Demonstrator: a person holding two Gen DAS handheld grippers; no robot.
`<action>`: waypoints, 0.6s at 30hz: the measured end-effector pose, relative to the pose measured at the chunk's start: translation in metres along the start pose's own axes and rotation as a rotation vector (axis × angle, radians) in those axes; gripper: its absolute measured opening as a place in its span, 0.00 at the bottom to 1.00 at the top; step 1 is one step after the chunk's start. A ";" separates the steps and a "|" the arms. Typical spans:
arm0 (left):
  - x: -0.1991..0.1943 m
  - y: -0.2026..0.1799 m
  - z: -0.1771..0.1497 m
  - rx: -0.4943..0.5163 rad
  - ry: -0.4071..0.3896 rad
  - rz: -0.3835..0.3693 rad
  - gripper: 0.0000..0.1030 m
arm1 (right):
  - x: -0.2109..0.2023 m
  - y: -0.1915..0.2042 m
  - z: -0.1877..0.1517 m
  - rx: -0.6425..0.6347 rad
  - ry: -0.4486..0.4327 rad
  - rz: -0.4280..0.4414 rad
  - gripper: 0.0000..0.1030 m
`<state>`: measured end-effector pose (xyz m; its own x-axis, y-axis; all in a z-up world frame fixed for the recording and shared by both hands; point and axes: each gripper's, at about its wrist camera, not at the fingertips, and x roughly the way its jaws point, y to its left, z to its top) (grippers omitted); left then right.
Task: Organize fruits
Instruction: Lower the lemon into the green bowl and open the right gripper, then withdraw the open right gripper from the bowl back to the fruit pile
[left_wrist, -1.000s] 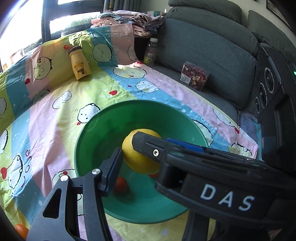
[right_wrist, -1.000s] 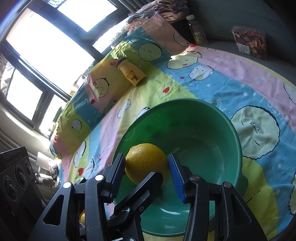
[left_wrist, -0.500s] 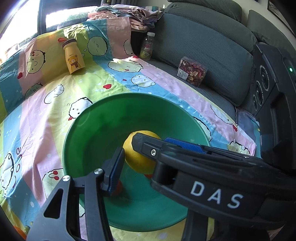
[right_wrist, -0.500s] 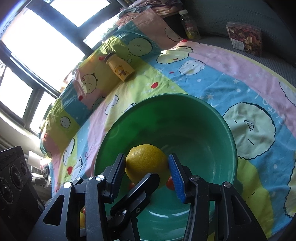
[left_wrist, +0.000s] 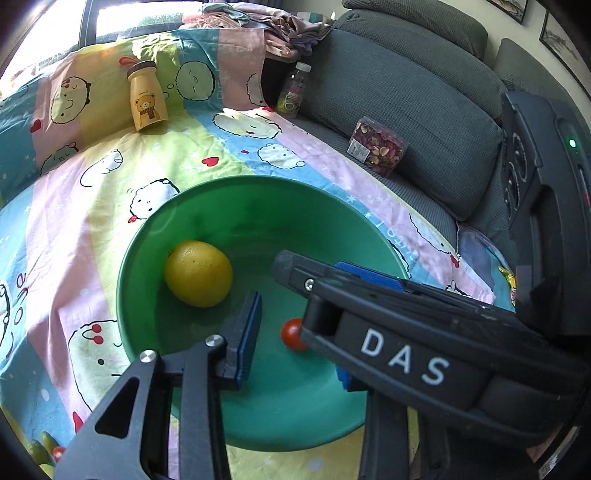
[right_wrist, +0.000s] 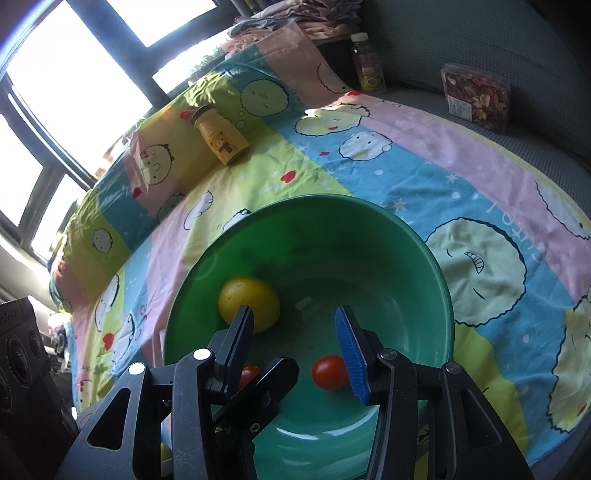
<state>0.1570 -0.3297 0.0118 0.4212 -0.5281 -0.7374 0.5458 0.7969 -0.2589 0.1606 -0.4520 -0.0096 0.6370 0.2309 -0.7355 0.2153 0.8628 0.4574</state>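
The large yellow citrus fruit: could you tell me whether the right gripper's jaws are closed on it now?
No: the large yellow citrus fruit lies free in the green plastic basin, and the right gripper has its jaws apart.

The right claw (right_wrist: 295, 332) hangs spread and empty over the green basin (right_wrist: 439, 295). Inside, a yellow lemon (right_wrist: 245, 301) lies at ten o'clock, a red tomato (right_wrist: 328, 372) at five o'clock beside the blue pad.

Right gripper (right_wrist: 295, 332) jaws spread wide, empty; left gripper (left_wrist: 295, 314) likewise.
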 end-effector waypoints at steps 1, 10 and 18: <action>-0.004 0.001 -0.001 0.003 -0.005 0.007 0.35 | 0.000 0.000 0.000 0.003 -0.002 -0.003 0.48; -0.069 0.024 -0.019 -0.059 -0.124 0.040 0.75 | -0.016 0.017 -0.006 -0.031 -0.044 0.017 0.52; -0.163 0.058 -0.056 -0.184 -0.265 0.130 0.86 | -0.047 0.050 -0.019 -0.111 -0.131 0.018 0.80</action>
<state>0.0795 -0.1813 0.0826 0.6654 -0.4571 -0.5902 0.3456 0.8894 -0.2992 0.1275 -0.4111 0.0390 0.7323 0.1927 -0.6531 0.1246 0.9050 0.4067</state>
